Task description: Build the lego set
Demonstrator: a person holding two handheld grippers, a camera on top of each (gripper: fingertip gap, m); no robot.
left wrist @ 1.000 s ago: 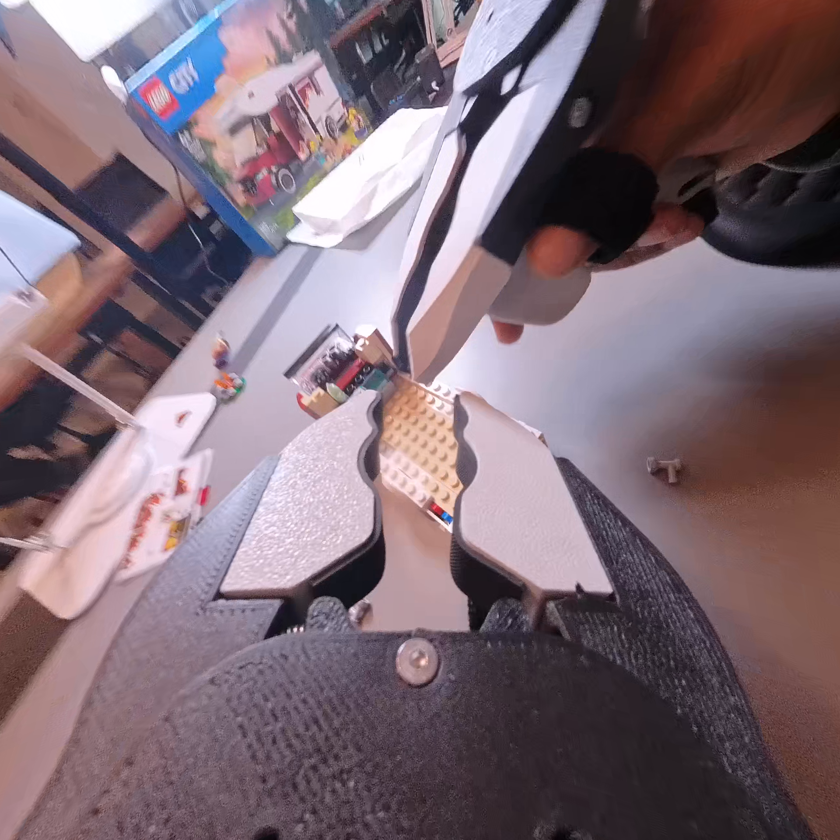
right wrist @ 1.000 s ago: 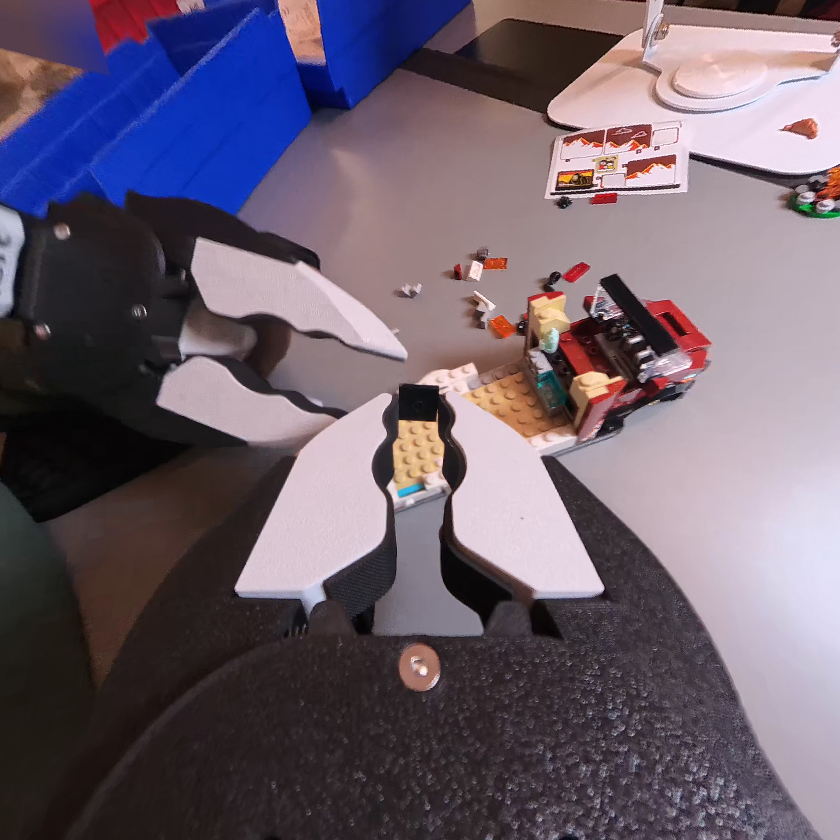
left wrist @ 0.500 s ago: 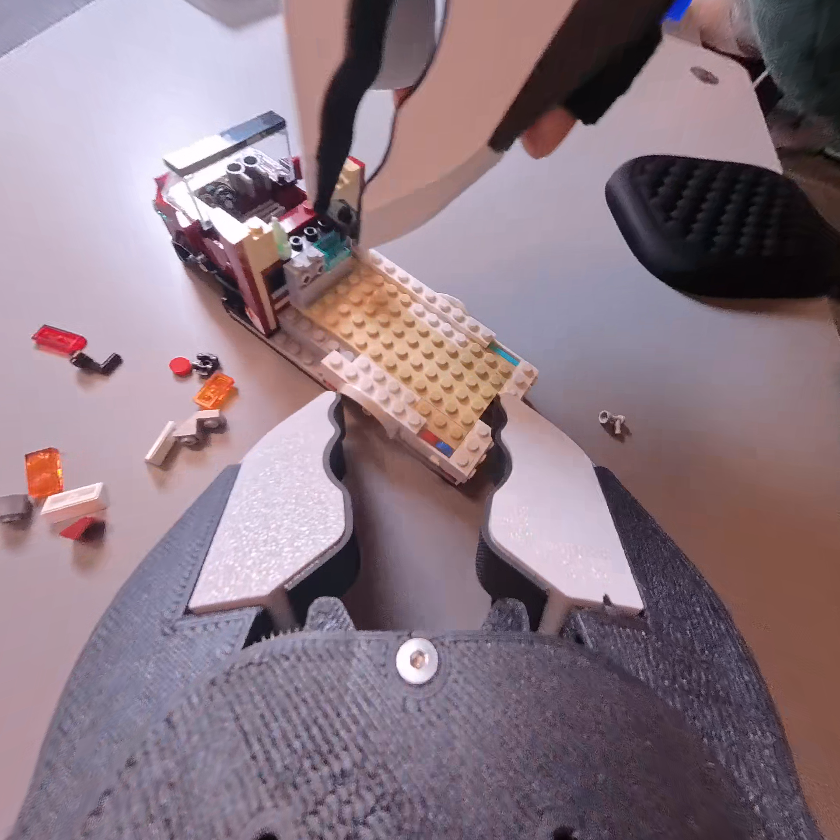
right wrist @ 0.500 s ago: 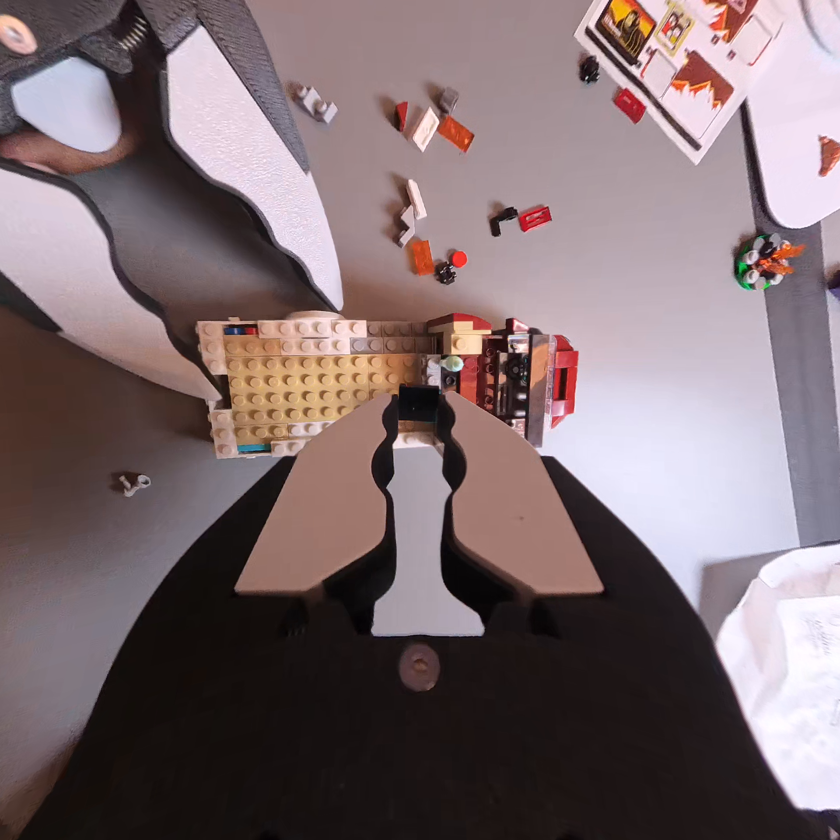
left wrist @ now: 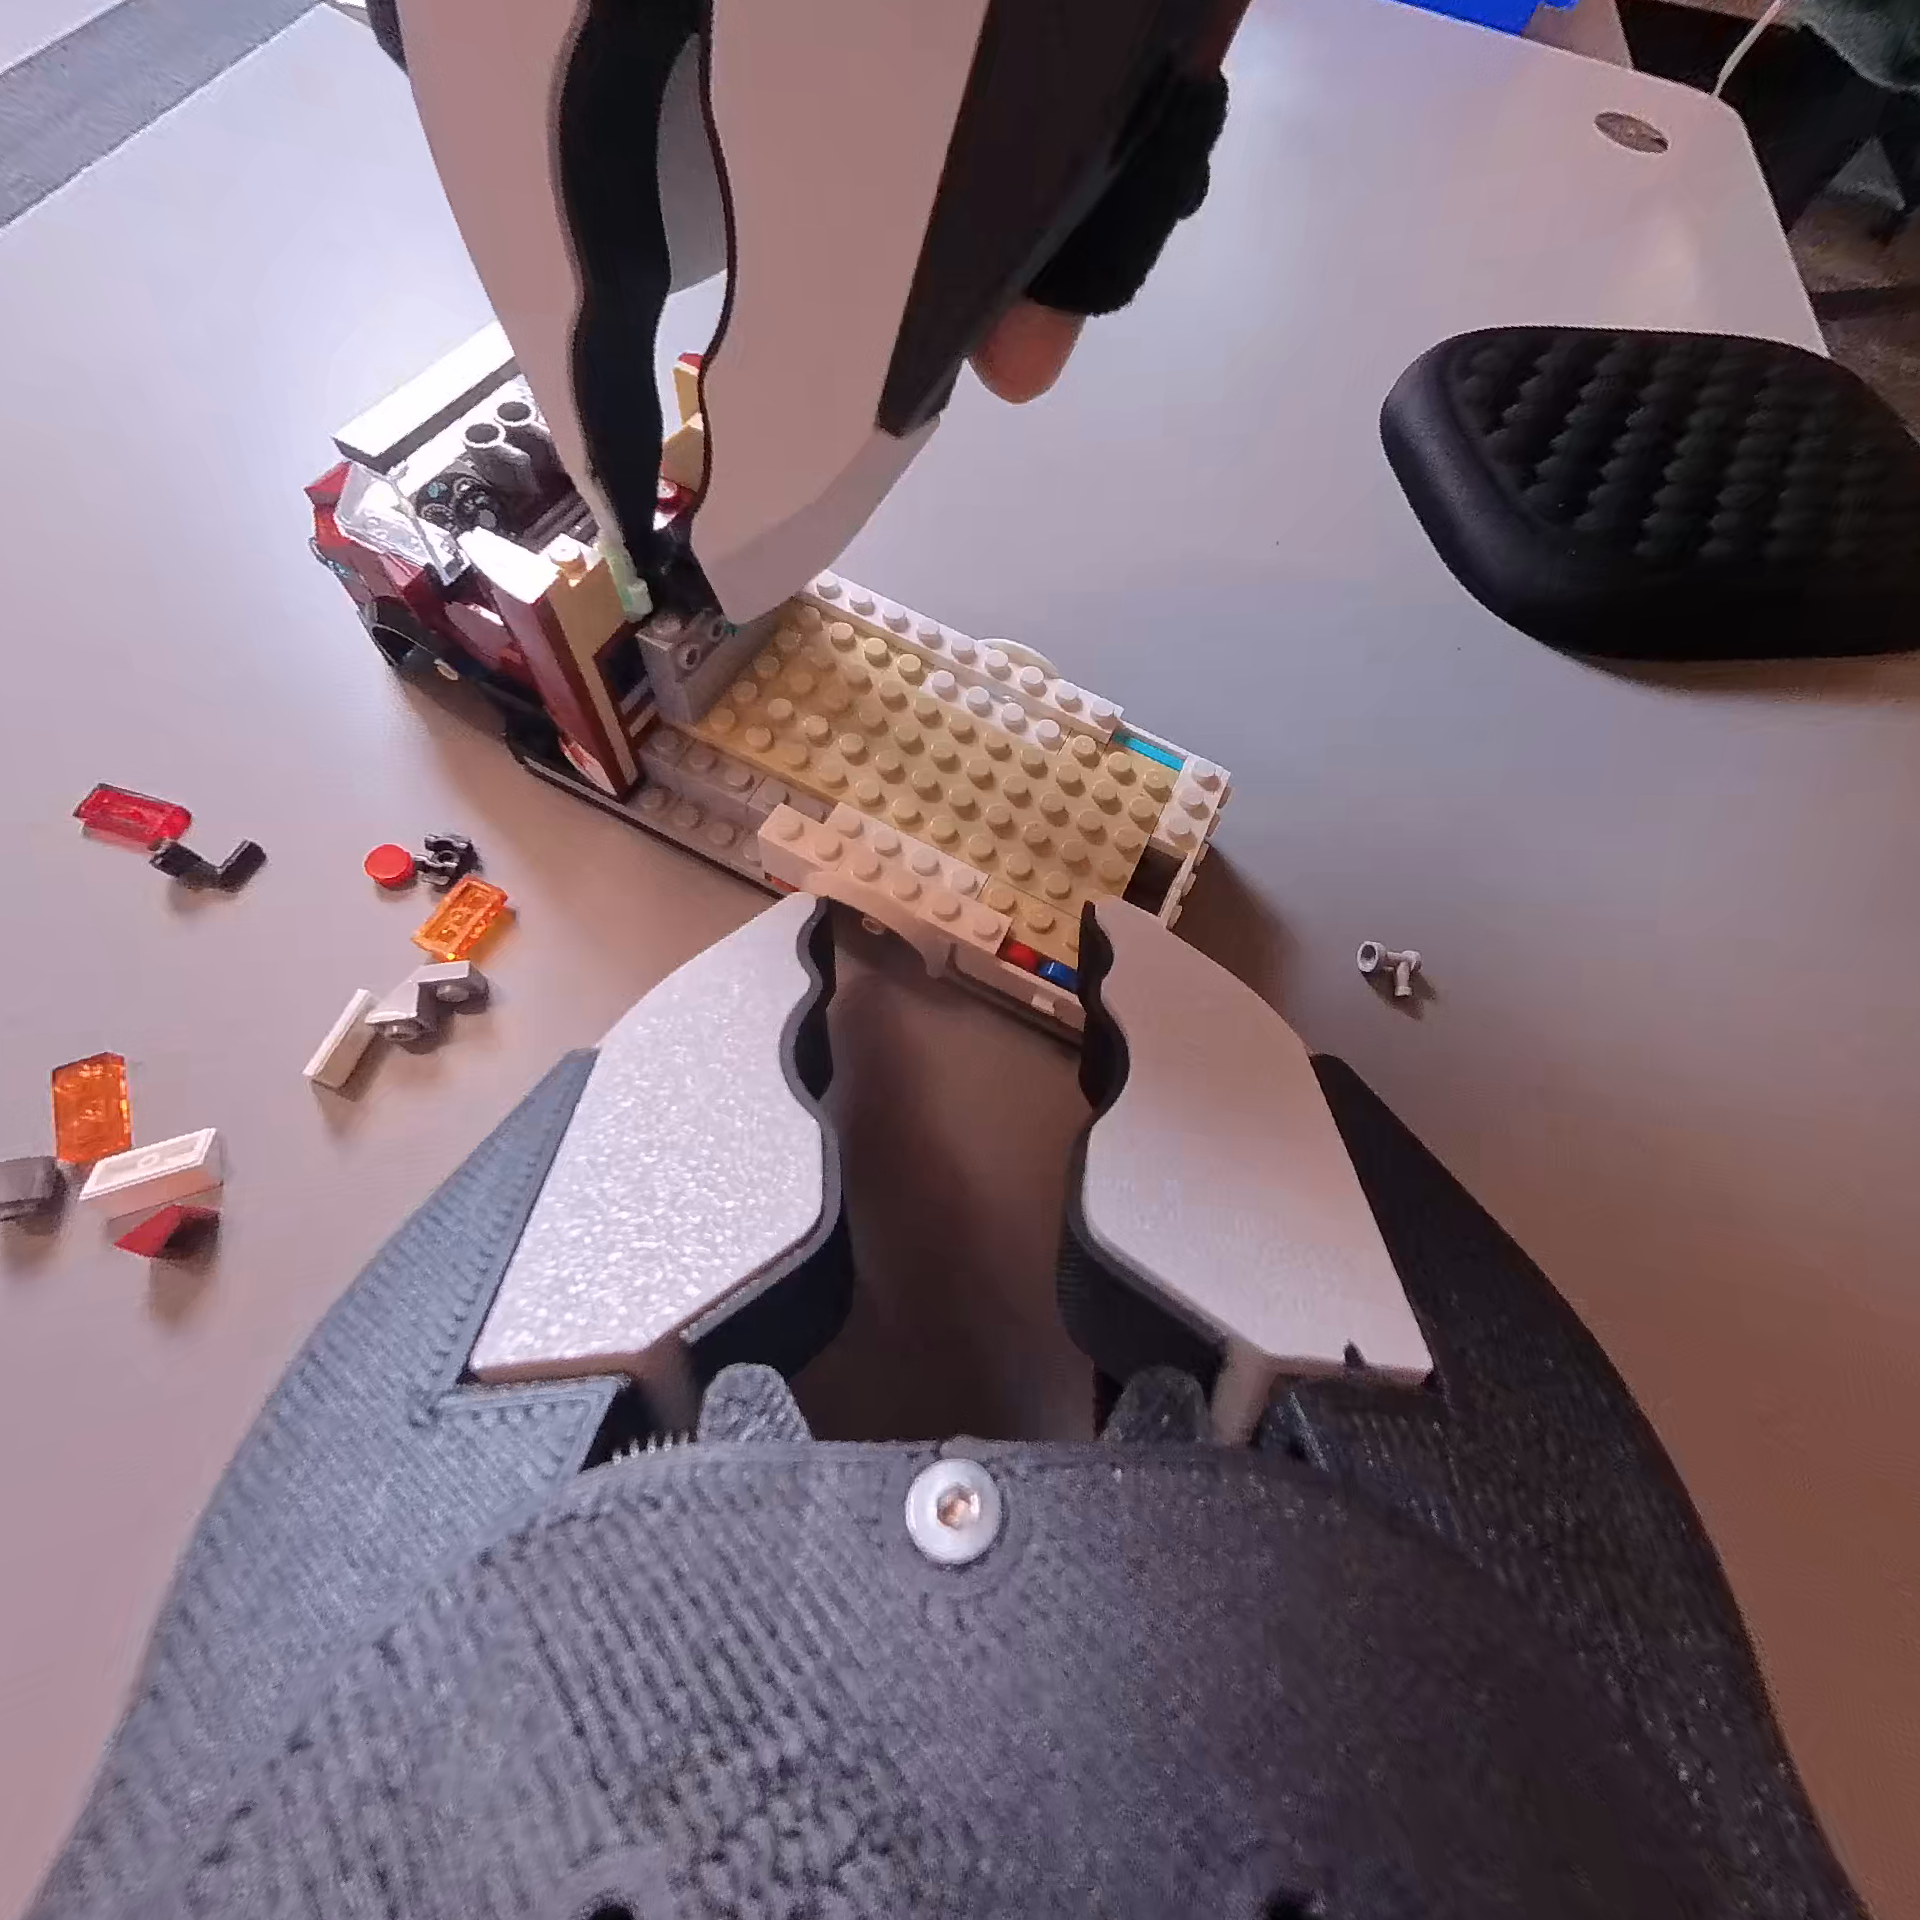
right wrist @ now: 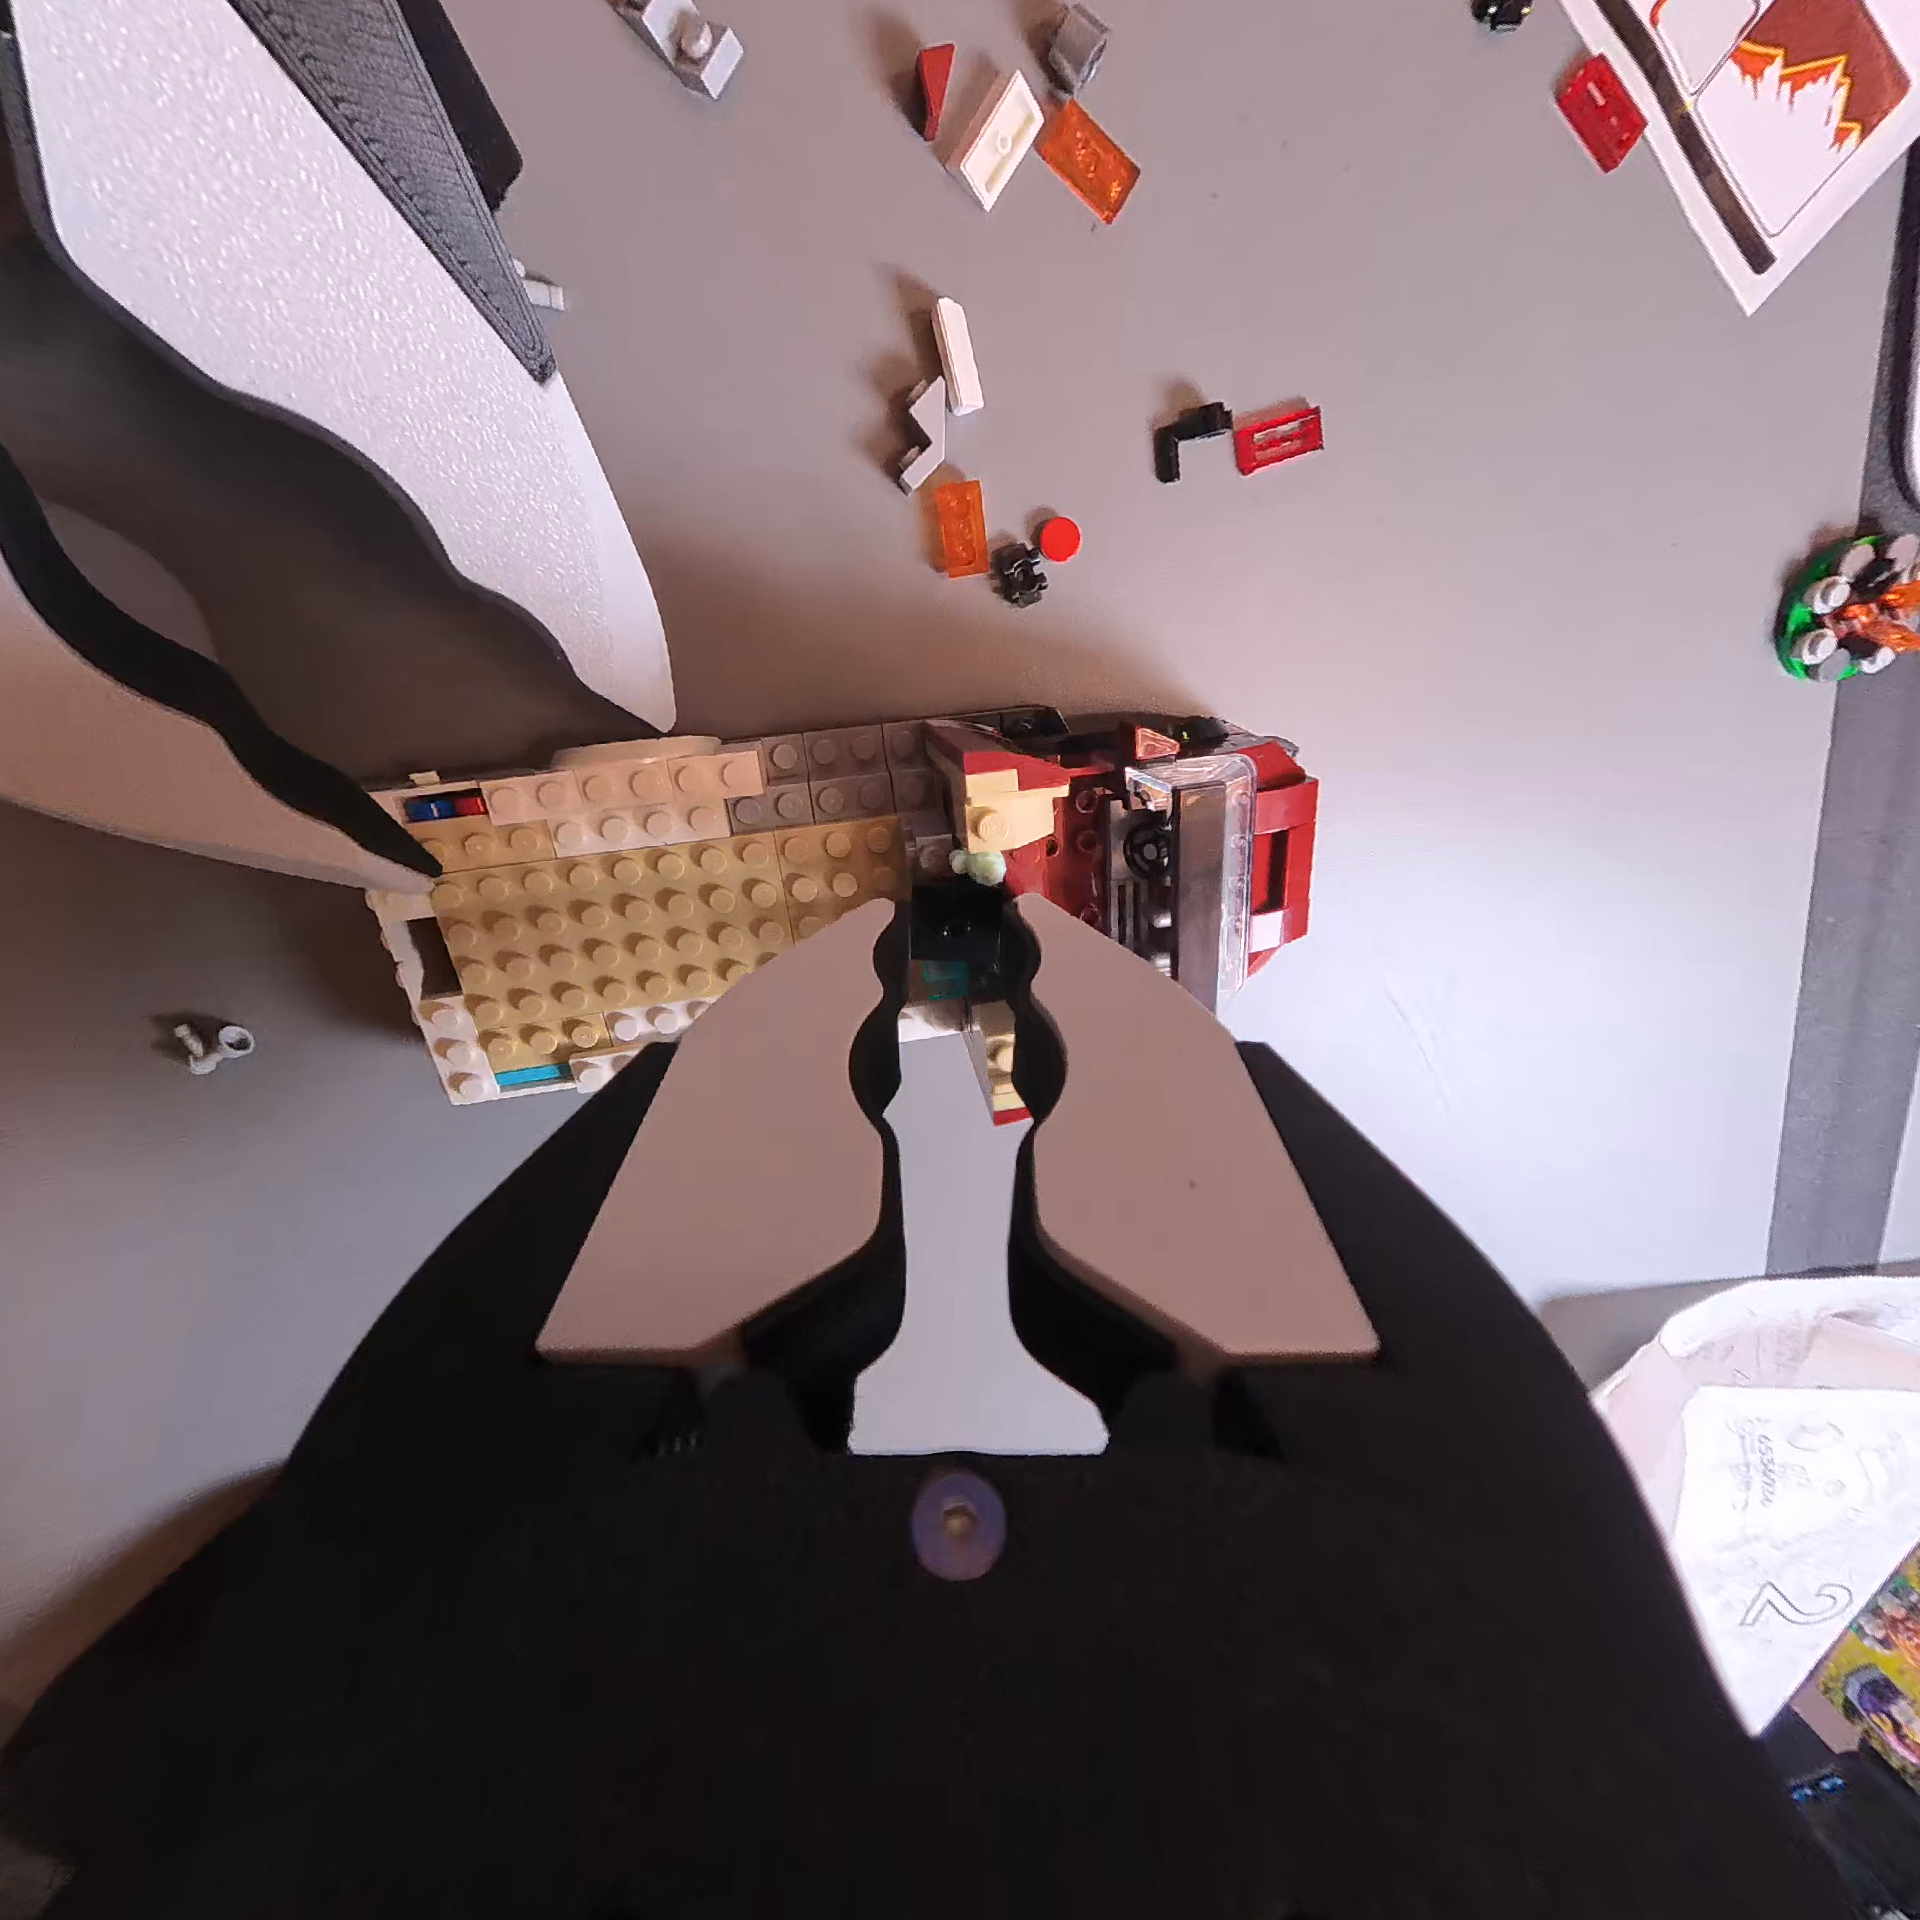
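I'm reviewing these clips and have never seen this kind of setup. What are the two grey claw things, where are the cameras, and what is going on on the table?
No robot here: a person holds a two-finger hand-held gripper in each hand, each carrying a camera that looks along its fingers.

The left view shows the left gripper open, its tips at the rear end of a part-built truck with a tan studded bed and dark red cab. The right gripper reaches in from above, a gloved hand behind it.

The right view looks straight down. The right gripper is shut on a small black piece, pressing it in just behind the cab.

Loose pieces lie on the grey table, with a sticker sheet and a small green build at the edges.
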